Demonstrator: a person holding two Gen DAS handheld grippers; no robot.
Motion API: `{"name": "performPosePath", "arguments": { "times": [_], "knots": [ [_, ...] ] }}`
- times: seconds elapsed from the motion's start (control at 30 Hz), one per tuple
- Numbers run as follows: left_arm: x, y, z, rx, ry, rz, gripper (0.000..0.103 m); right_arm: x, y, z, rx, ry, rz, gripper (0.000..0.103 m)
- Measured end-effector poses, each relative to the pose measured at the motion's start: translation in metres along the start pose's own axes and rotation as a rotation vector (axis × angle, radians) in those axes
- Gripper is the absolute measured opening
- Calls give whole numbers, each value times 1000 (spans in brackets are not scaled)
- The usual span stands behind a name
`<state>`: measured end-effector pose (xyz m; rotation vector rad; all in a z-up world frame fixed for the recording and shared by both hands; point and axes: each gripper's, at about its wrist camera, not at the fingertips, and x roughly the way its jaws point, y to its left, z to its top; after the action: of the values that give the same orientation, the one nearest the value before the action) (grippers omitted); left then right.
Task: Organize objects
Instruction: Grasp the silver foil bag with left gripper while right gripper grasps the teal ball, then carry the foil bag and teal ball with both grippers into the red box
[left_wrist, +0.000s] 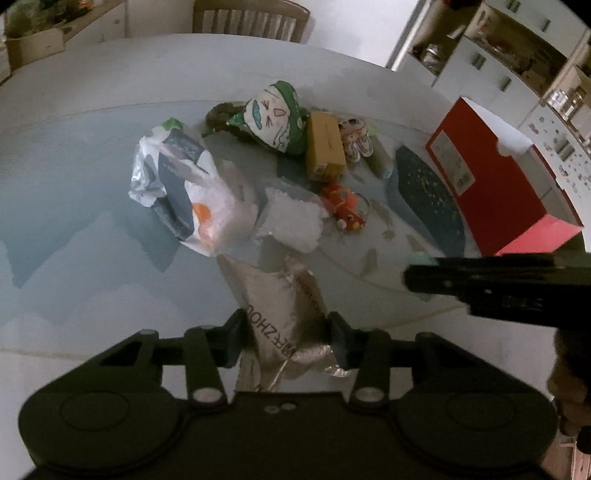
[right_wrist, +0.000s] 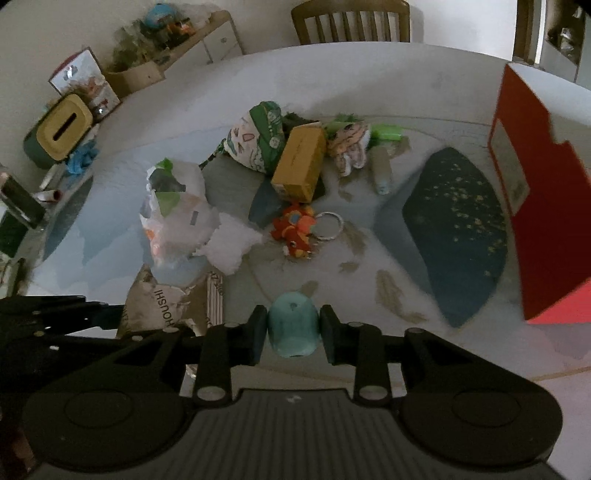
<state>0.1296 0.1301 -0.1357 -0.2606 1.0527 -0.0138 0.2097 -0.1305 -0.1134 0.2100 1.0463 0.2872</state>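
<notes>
White cabinets and a slatted wooden chair (right_wrist: 351, 20) stand behind the pale counter (right_wrist: 424, 85), whose cloth shows blue patches and feather prints. At the right edge a red box (right_wrist: 532, 236) stands open, with a dark blue speckled pouch (right_wrist: 458, 229) lying just beside it. Near the middle sits a cluster: a green and white drawstring bag (right_wrist: 258, 142), a yellow-brown carton (right_wrist: 299, 162) leaning against it, a patterned cloth bundle (right_wrist: 351, 147), a pale tube (right_wrist: 380, 170) and a small green item (right_wrist: 388, 132) behind them. In front of the carton lies an orange plush toy (right_wrist: 295, 232) with a metal ring (right_wrist: 328, 225) touching it. To its left are a crumpled plastic bag (right_wrist: 173, 214) and a white fluffy wad (right_wrist: 232, 245). The left gripper (left_wrist: 286, 338) has its 2 fingers partly closed around a crinkled silver foil packet (left_wrist: 280, 295) with printed lettering; the packet's lower end sits between the pads and both pads appear to touch it. The right gripper (right_wrist: 293, 336) is narrowed onto a small teal rounded object (right_wrist: 293, 328), which fills the gap between its pads and is lifted clear of the counter in the right wrist view. In the left wrist view that gripper reaches in from the right, the teal tip showing at its end, near the foil packet but apart from it.
</notes>
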Motion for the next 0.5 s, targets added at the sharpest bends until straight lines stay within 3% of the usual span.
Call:
{"name": "performPosePath", "arguments": {
  "times": [0.23,0.5],
  "knots": [
    [-24,-26,-3,-69,-51,18,45,-49,-36,0,-23,-33,46,30],
    [-49,-89,25,-80,-141,-46,45,-109,-90,16,-36,-130,41,30]
  ]
}}
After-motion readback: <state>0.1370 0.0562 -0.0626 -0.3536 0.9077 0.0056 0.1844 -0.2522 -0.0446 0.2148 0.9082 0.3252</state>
